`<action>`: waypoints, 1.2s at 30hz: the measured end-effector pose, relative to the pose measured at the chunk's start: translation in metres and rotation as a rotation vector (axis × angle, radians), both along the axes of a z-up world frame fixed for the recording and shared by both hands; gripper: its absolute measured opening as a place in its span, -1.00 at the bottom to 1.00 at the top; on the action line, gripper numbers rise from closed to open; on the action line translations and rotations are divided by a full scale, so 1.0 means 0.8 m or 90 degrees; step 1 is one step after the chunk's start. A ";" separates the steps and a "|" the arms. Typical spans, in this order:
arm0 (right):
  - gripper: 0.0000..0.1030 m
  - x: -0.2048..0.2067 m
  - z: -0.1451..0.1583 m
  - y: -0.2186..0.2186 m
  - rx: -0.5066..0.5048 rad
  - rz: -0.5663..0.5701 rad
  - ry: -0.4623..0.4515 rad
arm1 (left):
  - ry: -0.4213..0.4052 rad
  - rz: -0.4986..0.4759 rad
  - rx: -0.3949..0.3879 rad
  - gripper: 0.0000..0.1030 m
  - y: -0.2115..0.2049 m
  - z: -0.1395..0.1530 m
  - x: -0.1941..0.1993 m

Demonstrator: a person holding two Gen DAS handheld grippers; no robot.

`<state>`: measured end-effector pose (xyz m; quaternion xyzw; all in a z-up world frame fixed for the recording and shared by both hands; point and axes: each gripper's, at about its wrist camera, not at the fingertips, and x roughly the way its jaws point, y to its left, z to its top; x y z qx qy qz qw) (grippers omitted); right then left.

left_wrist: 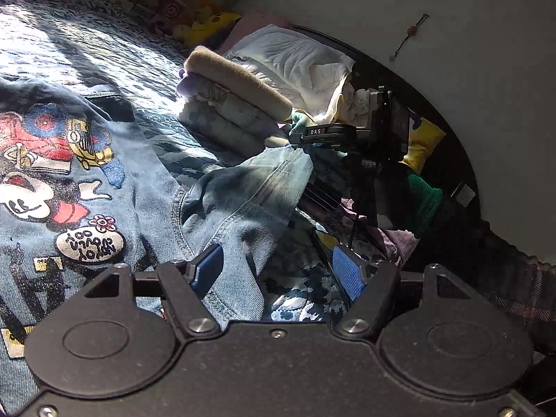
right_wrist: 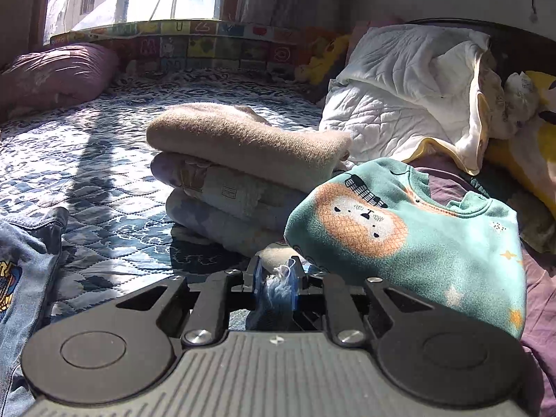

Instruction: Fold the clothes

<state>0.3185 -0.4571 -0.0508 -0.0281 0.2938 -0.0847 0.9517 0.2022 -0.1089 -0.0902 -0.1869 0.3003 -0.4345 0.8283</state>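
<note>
A blue denim jacket (left_wrist: 104,180) with colourful patches lies spread on the bed. Its sleeve (left_wrist: 250,187) rises toward my right gripper (left_wrist: 295,139), which holds the sleeve's end up. In the right wrist view that gripper (right_wrist: 278,279) is shut on a frayed denim edge (right_wrist: 281,288). The jacket body (right_wrist: 24,260) shows at the lower left there. My left gripper (left_wrist: 278,271) is open just above the sleeve's lower part. Denim covers part of its left blue pad (left_wrist: 208,271), and its right pad hangs over the bedspread.
A folded pile topped by a beige sweater (right_wrist: 243,139) sits mid-bed, with a teal lion sweatshirt (right_wrist: 399,236) beside it. A white quilt (right_wrist: 399,97) and yellow soft toys (left_wrist: 208,24) lie by the headboard. A purple pillow (right_wrist: 52,73) rests far left on the patterned bedspread (right_wrist: 104,173).
</note>
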 end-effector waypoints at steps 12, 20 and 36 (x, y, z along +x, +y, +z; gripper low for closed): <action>0.08 -0.167 -0.063 0.036 0.412 -0.046 0.028 | -0.095 -0.089 0.163 0.33 -0.017 0.004 -0.030; 0.06 -0.211 -0.154 0.076 0.748 -0.096 0.008 | -0.081 -0.102 0.256 0.33 -0.010 -0.015 -0.036; -0.69 -0.227 -0.072 0.117 0.379 -0.051 -0.032 | -0.035 -0.060 0.197 0.32 0.019 -0.010 -0.026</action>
